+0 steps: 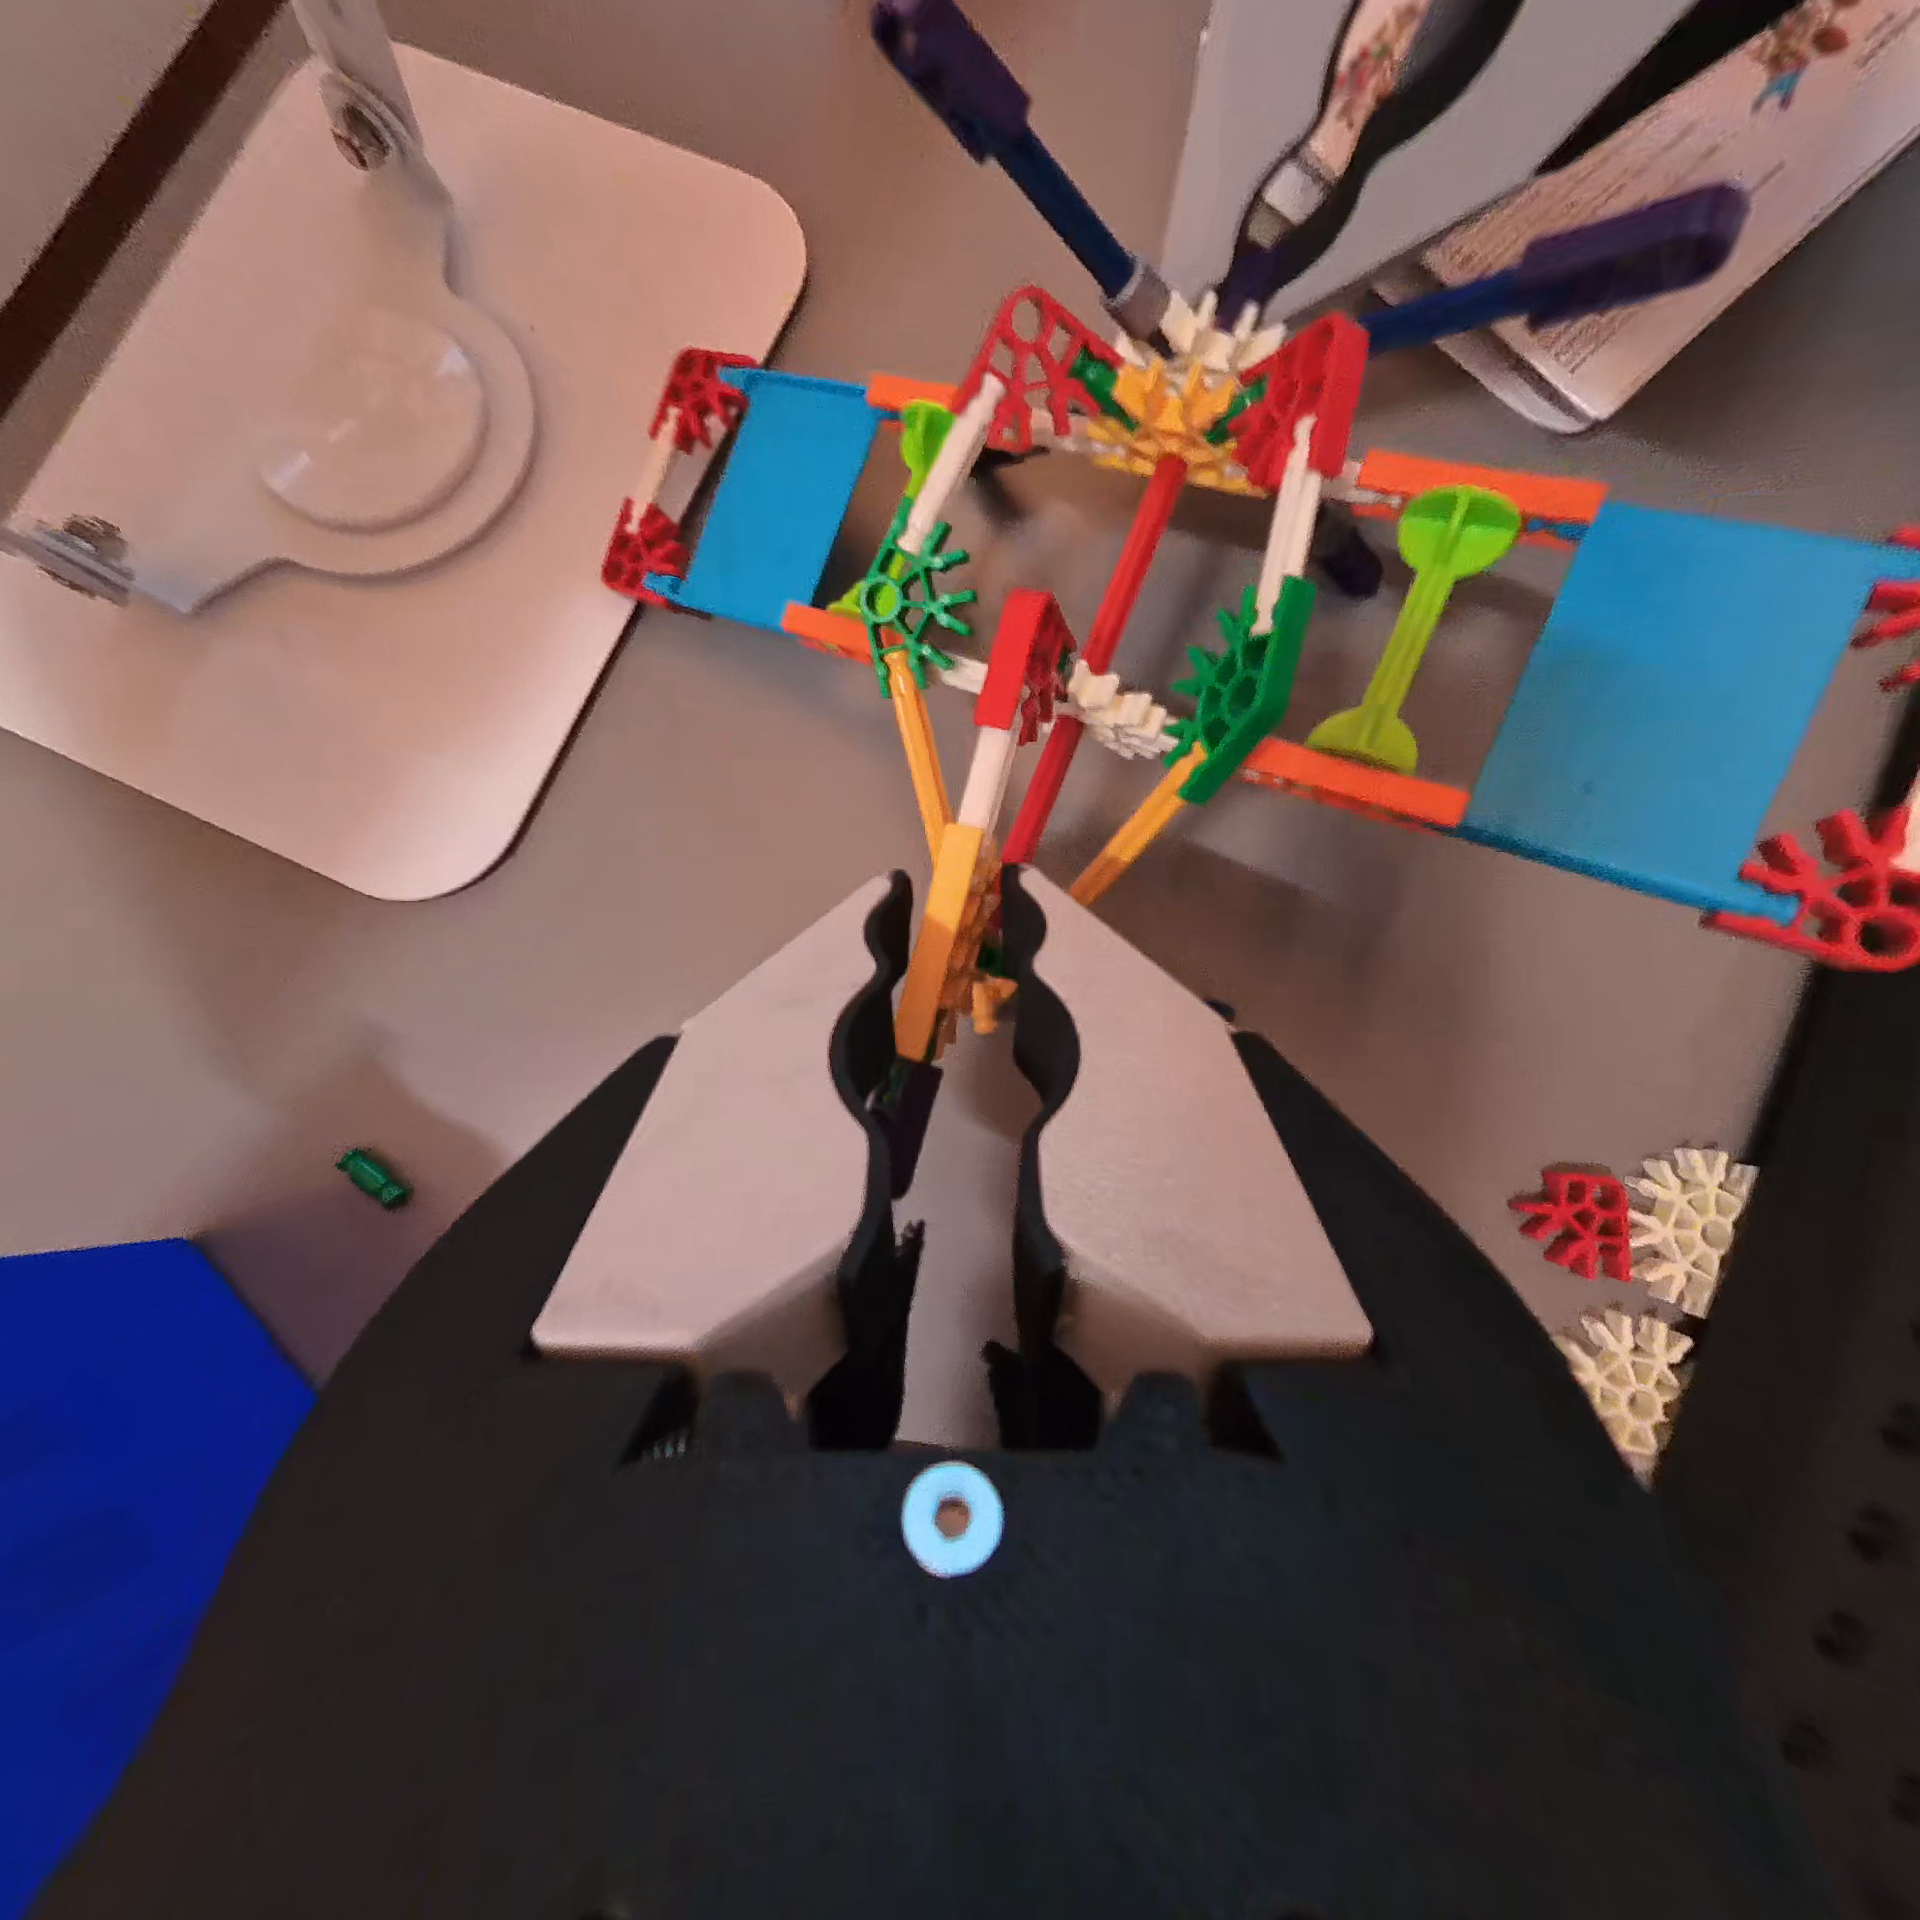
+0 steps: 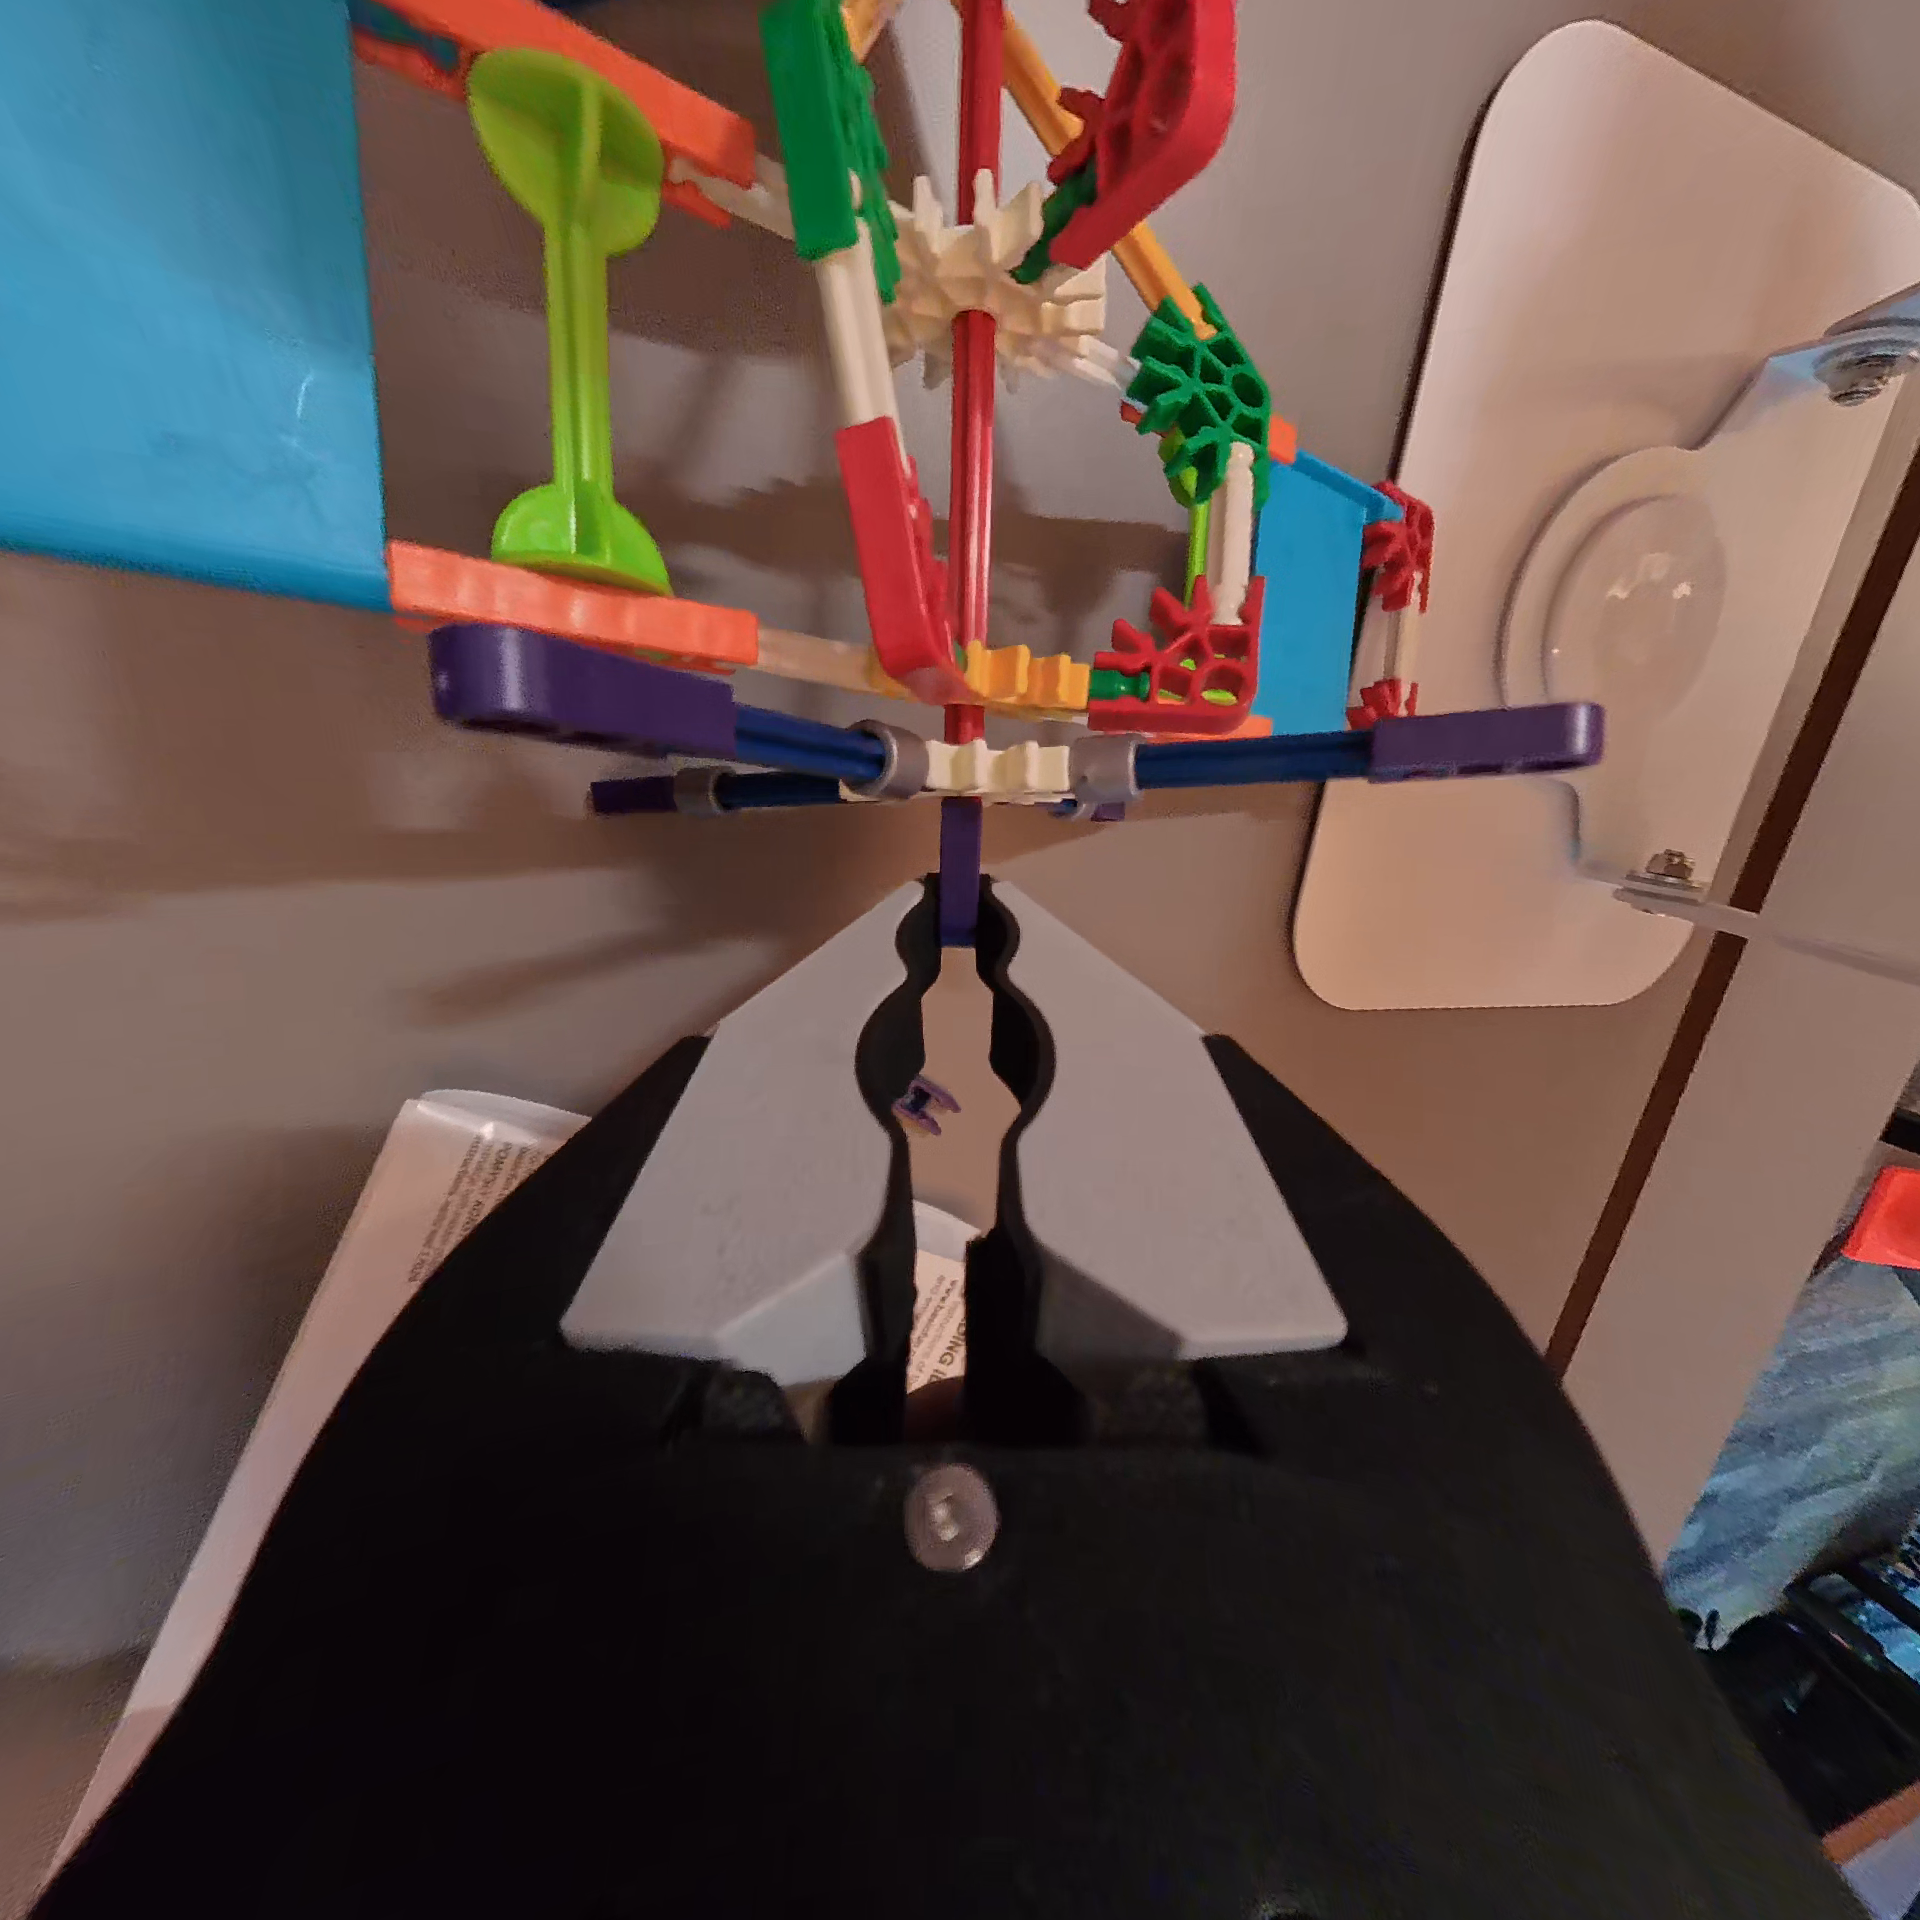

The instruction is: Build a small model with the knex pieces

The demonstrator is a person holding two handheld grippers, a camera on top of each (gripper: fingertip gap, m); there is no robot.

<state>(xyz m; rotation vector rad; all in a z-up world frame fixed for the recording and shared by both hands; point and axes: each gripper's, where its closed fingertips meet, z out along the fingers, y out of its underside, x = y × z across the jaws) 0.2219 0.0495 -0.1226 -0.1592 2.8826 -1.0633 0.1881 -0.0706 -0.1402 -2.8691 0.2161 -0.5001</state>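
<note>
A toy plane built of coloured rods and connectors [image 1: 1132, 582] is held above the grey table, with blue wing panels [image 1: 1662, 686] and a purple-bladed propeller [image 1: 1184, 301] at its far end. My left gripper [image 1: 961, 904] is shut on the yellow connector [image 1: 951, 935] at the plane's tail. In the right wrist view the same plane [image 2: 977, 416] is seen from the nose end. My right gripper [image 2: 961, 914] is shut on the short purple piece [image 2: 959, 873] that sticks out of the propeller hub [image 2: 992, 769].
A white stand base [image 1: 395, 478] with a clear dome lies on the table to the left, also in the right wrist view [image 2: 1621, 520]. Loose red and white connectors [image 1: 1631, 1236] lie at right. A small green piece [image 1: 374, 1179] and a blue sheet [image 1: 125, 1507] lie at left. A printed booklet [image 2: 416, 1226] lies under the right gripper. The grippers' ends are close to 12 centimeters from one another.
</note>
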